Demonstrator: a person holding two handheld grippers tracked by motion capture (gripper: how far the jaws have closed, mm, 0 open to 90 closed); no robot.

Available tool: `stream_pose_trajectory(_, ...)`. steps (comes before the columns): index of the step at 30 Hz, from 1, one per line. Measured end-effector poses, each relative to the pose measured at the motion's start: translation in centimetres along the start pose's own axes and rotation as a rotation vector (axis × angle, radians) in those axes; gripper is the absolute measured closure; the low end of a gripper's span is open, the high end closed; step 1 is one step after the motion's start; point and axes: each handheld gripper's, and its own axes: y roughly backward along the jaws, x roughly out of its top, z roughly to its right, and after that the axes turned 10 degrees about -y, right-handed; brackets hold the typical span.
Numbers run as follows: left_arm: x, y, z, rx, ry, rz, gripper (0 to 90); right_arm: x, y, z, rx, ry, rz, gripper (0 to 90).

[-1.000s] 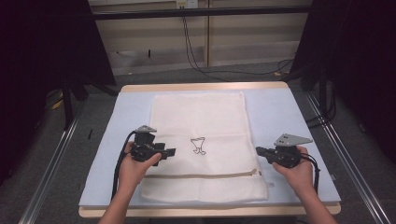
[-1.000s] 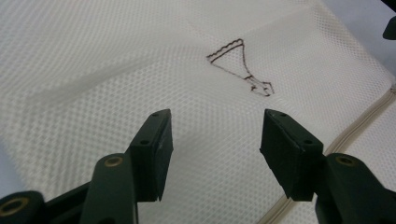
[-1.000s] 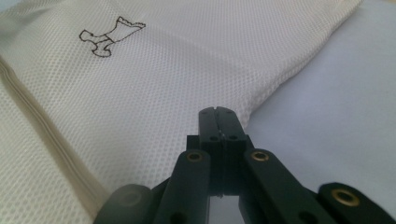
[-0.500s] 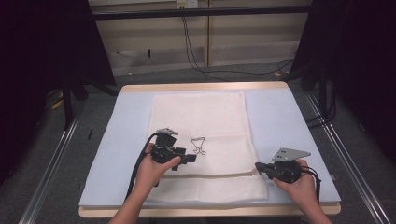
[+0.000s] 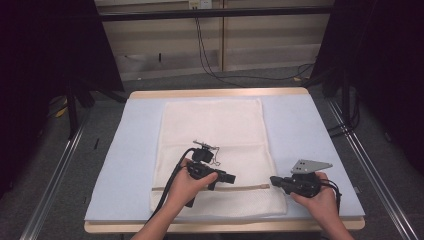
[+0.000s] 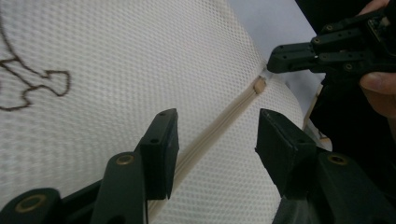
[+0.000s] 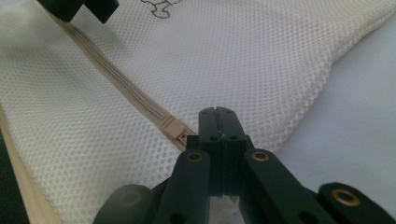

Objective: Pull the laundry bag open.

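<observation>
A white mesh laundry bag lies flat on the pale blue mat, with a beige zipper running across it near the front. My left gripper hovers over the bag. Its jaws stand apart on either side of the zipper; they have just been closing, with only mesh and zipper below them. My right gripper is shut at the zipper's right end. The beige slider runs in under its pads, which pinch the pull.
A brown stitched figure marks the bag's middle. The mat covers a wooden table, whose front edge lies just below both hands. Metal rails run along both sides, and cables hang at the back wall.
My left hand has moved right across the bag, from its left edge to the middle of the zipper. My right gripper has slid a little toward the table's front edge.
</observation>
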Motion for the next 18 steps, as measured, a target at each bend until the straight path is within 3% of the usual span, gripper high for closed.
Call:
stream_pose_trajectory(7,0.8,-2.4,0.8,-0.058,0.023,-0.022,54.8,-0.2,-0.2,0.5,-0.027,0.012,-0.011,90.0)
stream_pose_trajectory(9,0.9,-3.0,1.1,-0.048,0.021,-0.032,56.8,-0.2,-0.2,0.4,-0.031,0.014,-0.014,90.0)
stream_pose_trajectory(12,1.1,-3.9,1.6,-0.074,0.028,-0.038,58.8,-0.2,-0.2,0.4,-0.036,0.022,-0.011,90.0)
stream_pose_trajectory(15,1.2,-4.5,2.0,-0.071,0.027,-0.045,60.2,-0.2,-0.1,0.2,-0.042,0.037,-0.011,90.0)
stream_pose_trajectory(16,1.2,-4.6,1.9,-0.079,0.006,-0.055,60.7,-0.1,0.0,0.1,-0.042,0.037,-0.011,90.0)
stream_pose_trajectory(18,1.3,-4.9,2.2,-0.075,0.017,-0.051,62.2,-0.1,0.0,0.0,-0.04,0.045,-0.005,90.0)
